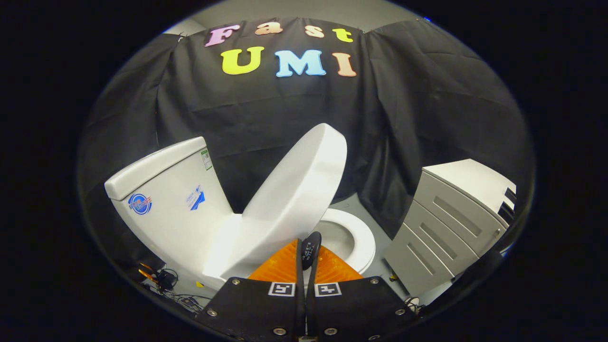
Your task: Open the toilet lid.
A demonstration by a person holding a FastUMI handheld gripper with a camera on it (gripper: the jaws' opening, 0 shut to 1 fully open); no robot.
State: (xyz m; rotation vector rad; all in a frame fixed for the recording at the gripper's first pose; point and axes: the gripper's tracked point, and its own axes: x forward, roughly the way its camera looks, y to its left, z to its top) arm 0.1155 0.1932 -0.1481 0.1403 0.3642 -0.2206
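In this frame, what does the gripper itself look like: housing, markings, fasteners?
The gripper has two flat dark plates side by side at its base, each with round silver screws near the edges. Each plate carries one square black-and-white fiducial marker near its inner front corner. Ahead of the plates sit two orange ribbed wedge-shaped parts. Its two narrow fingers run forward close together.

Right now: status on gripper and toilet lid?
Gripper fingers together, holding nothing. Toilet lid raised partway, tilted toward tank, just ahead of fingers. Cabinet beside bowl, not blocking.
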